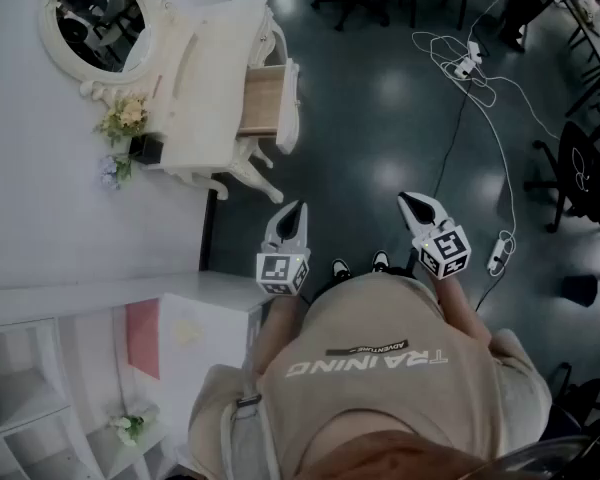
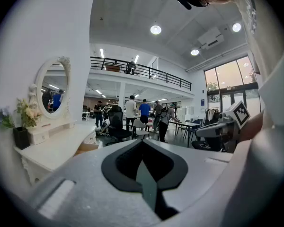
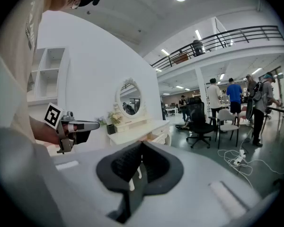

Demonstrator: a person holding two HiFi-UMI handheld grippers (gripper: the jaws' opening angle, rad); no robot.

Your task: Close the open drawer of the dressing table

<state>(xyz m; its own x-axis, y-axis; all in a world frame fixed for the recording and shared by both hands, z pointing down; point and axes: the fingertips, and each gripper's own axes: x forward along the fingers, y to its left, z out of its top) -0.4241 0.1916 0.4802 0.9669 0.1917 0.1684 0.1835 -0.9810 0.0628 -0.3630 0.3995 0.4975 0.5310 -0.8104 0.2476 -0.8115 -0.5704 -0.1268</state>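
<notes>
Dressing table (image 1: pixel 215 78), white with curved legs, stands against the wall at the upper left of the head view. An oval mirror (image 1: pixel 98 8) rises at its back, and a small bunch of flowers (image 1: pixel 125 116) sits at one end of the tabletop. Its drawer (image 1: pixel 263 100) is pulled out toward the room, with the pale wooden inside showing above the white front panel.

The person stands on the dark floor (image 1: pixel 380 118), well apart from the table, and holds both tools out in front of the body. The left tool (image 1: pixel 296 209) points toward the table side and the right tool (image 1: pixel 411 201) is beside it, with a clear gap between them. Neither touches the drawer or the table.

In the left gripper view the left tool (image 2: pixel 142 142) has its jaws pressed together at the tips with nothing between them. The right gripper view shows the right tool (image 3: pixel 141 144) pressed together in the same way and empty. The open drawer (image 3: pixel 154 136) lies beyond it. White cables (image 1: pixel 470 78) trail across the floor to the right.
</notes>
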